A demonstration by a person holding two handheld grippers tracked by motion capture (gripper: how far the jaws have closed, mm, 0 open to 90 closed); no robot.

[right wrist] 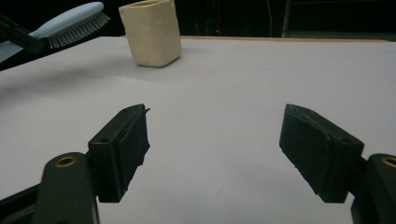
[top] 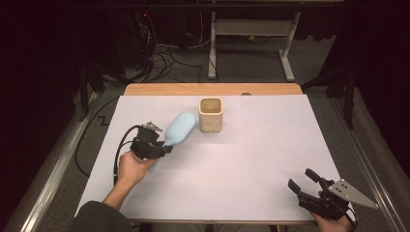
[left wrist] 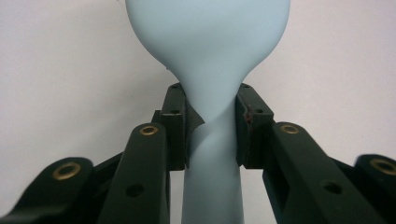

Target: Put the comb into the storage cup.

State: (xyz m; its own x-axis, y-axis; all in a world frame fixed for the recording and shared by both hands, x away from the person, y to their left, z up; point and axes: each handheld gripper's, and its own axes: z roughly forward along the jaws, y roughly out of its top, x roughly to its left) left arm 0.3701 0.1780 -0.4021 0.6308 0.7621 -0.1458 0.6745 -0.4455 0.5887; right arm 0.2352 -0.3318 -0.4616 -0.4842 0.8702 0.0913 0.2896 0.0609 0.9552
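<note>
Between the left gripper's fingers sits the narrow neck of the pale blue hairbrush, clamped from both sides, its head raised off the white counter just left of the cream square cup. The right gripper rests near the counter's corner, fingers wide apart on nothing.

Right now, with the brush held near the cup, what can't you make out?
- Cup inside: high view, too dim and small to tell whether it is empty.
- Brush bristles: left gripper view, facing away behind the brush's back.
- Brush handle end: high view, hidden by the left gripper and hand.
</note>
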